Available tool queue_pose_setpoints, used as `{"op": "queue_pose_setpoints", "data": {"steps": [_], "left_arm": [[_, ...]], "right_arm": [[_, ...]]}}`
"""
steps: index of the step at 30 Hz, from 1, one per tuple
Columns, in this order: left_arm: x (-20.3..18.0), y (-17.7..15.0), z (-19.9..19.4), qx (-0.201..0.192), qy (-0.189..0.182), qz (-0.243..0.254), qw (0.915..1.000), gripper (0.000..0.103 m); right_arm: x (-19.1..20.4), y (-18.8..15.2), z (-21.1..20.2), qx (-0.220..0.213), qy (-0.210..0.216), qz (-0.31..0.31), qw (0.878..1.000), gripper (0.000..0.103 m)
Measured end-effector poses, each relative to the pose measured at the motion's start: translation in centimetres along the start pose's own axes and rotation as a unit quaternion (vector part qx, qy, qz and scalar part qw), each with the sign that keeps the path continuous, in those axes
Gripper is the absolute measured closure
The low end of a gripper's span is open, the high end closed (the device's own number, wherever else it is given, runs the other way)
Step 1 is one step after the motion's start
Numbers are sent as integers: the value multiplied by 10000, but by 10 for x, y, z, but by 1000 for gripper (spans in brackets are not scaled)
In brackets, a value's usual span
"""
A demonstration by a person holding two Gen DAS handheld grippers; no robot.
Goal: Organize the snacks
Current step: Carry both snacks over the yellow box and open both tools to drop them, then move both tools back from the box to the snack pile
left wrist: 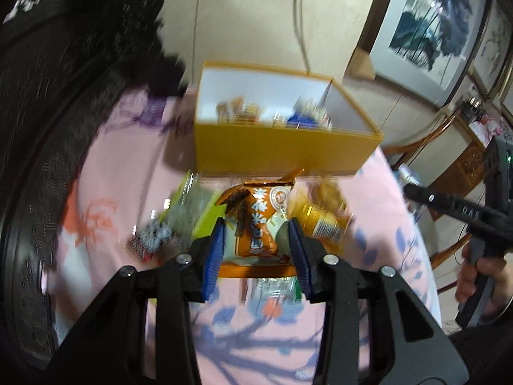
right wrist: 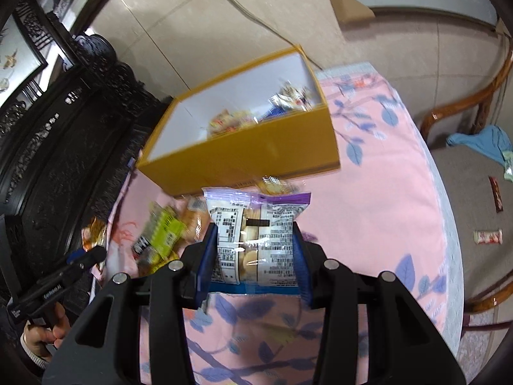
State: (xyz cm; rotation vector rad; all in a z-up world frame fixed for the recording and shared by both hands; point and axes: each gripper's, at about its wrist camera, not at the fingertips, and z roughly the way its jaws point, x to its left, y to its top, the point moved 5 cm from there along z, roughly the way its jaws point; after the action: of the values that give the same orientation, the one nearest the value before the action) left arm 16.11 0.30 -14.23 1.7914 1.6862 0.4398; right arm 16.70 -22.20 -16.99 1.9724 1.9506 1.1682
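Note:
My left gripper (left wrist: 256,224) is shut on an orange snack packet (left wrist: 255,221), held above the pink flowered tablecloth (left wrist: 105,256). My right gripper (right wrist: 255,227) is shut on a clear biscuit pack with a purple top edge (right wrist: 256,234), also lifted off the cloth. Beyond both stands an open yellow box (left wrist: 282,150) (right wrist: 253,150) with white inner walls and several snacks inside. Loose snacks lie in front of the box: a green pack (right wrist: 162,231), a yellow packet (left wrist: 323,218) and others, blurred.
Dark carved furniture (right wrist: 64,134) borders the table on the left. A wooden chair (right wrist: 474,122) with blue cloth stands at the right; two snack bars (right wrist: 495,192) lie on the floor there. A hand holds the other gripper's handle (left wrist: 481,269). A cable (right wrist: 256,16) runs down the wall.

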Motion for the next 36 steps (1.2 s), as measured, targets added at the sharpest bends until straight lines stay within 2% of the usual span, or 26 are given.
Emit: {"op": "queue_pose_setpoints", "data": {"steps": [5,9,14,18,19,20,21,22,23,25,29,32,34,36], "left_arm": [[-10,68,9,-516,-155,161,9984,63],[-21,128,26,-847,-61,319,9959,63],[-35,180,43,-1104,-15,578,9922,63],[-41,209,62,-1118,61,667,9915,62],[-41,213,67,-1101,128,657,9917,51],[-40,218,74,-1047,254,624,9922,18],[-38,220,77,-999,405,564,9926,7],[-35,224,77,-1034,651,434,9916,5],[-33,223,73,-1078,667,376,9912,5],[-31,219,61,-1179,541,267,9912,5],[-21,198,40,-1160,375,-54,9925,2],[-10,172,27,-1080,348,-263,9932,2],[-3,148,20,-1043,560,-285,9926,2],[2,119,19,-843,805,-234,9929,2]], "right_arm": [[15,58,3,-473,147,-277,9984,59],[21,105,9,-830,183,-461,9953,59],[34,158,21,-1132,158,-767,9905,59],[40,180,31,-1213,159,-897,9884,58],[42,185,38,-1188,145,-964,9881,56],[44,189,47,-1068,7,-1071,9885,51],[45,190,52,-986,-166,-1124,9886,41],[44,193,53,-963,-373,-1128,9882,37],[45,194,49,-1060,-316,-1099,9878,34],[46,190,40,-1184,-131,-1081,9870,34],[40,168,30,-1118,-108,-1069,9879,33],[32,138,29,-848,-30,-1025,9911,33],[22,104,32,-538,-84,-1042,9931,33],[11,75,36,-255,-159,-973,9948,32]]}}
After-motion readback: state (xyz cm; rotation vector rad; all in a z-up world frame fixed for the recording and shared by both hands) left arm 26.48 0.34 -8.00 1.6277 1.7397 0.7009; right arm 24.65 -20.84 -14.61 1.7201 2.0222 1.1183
